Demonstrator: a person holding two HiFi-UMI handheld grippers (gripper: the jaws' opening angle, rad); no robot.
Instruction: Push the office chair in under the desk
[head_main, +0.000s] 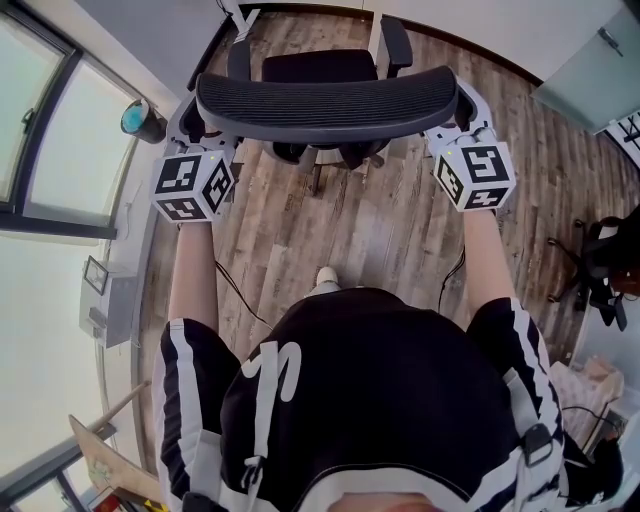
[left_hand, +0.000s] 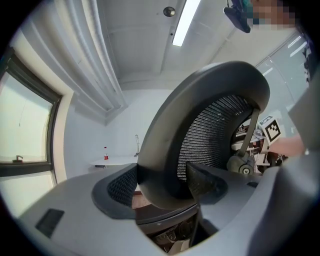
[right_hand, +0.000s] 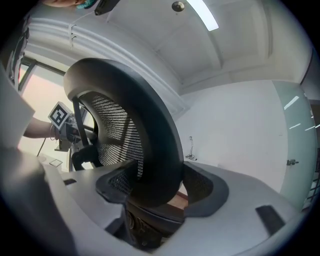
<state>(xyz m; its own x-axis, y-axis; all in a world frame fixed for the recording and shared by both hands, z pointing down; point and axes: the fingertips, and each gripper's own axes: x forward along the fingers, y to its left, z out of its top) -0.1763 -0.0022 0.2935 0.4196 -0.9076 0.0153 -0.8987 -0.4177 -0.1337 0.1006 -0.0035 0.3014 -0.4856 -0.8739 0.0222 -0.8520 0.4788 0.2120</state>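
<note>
The black office chair stands on the wood floor in front of me, its seat (head_main: 320, 68) and armrests beyond the curved mesh backrest (head_main: 325, 100). My left gripper (head_main: 207, 128) is shut on the left end of the backrest's top rim, and my right gripper (head_main: 452, 118) is shut on the right end. In the left gripper view the rim (left_hand: 200, 115) runs between the padded fingers (left_hand: 117, 185) of the left gripper (left_hand: 160, 187). In the right gripper view the rim (right_hand: 150, 130) does the same in the right gripper (right_hand: 157, 185). I cannot make out a desk for certain.
A window and sill run along the left, with a teal-topped object (head_main: 140, 118) on the sill. A second black chair (head_main: 605, 262) stands at the right. A cable (head_main: 235, 292) lies on the floor near my feet. A wall with a dark baseboard is beyond the chair.
</note>
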